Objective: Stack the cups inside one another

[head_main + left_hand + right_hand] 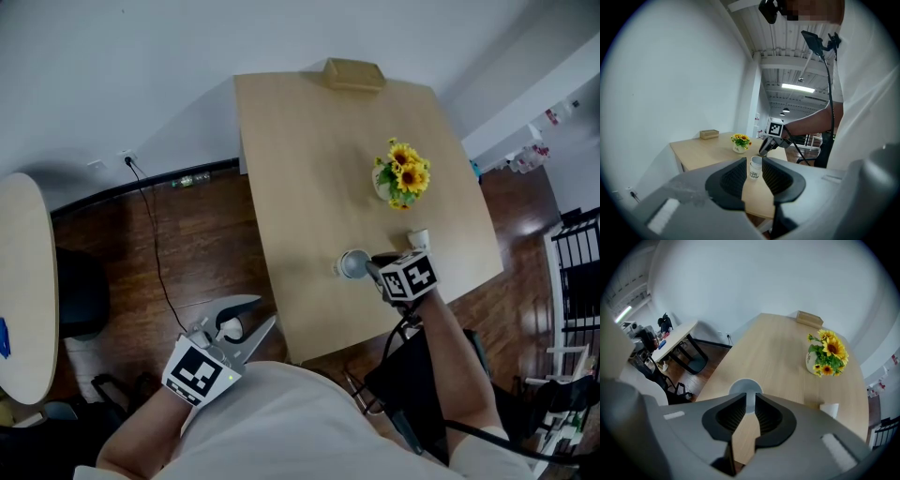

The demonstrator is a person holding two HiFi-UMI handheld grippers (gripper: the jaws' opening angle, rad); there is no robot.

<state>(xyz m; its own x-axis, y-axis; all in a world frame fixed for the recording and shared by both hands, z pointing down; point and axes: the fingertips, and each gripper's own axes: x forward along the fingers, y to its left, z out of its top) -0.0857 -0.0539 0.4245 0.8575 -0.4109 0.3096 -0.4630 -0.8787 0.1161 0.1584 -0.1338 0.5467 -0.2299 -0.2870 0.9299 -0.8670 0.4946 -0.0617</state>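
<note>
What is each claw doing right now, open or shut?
Left claw: open, empty.
Right claw: slightly open, straddling the round grey cup's rim, not gripping it.

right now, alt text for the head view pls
The right gripper, jaws slightly apart, is at the rim of a cup by the table's near edge. A sunflower pot and a second cup stand nearby; the left gripper hangs open off the table.

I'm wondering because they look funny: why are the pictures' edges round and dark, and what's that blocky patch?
Left gripper view: the wide lens leaves black corners, the blocky patch was added to hide a face, the ceiling lamp glares white. Right gripper view: same dark corners, and the table edge bends. Head view: even light, soft shadows.
</note>
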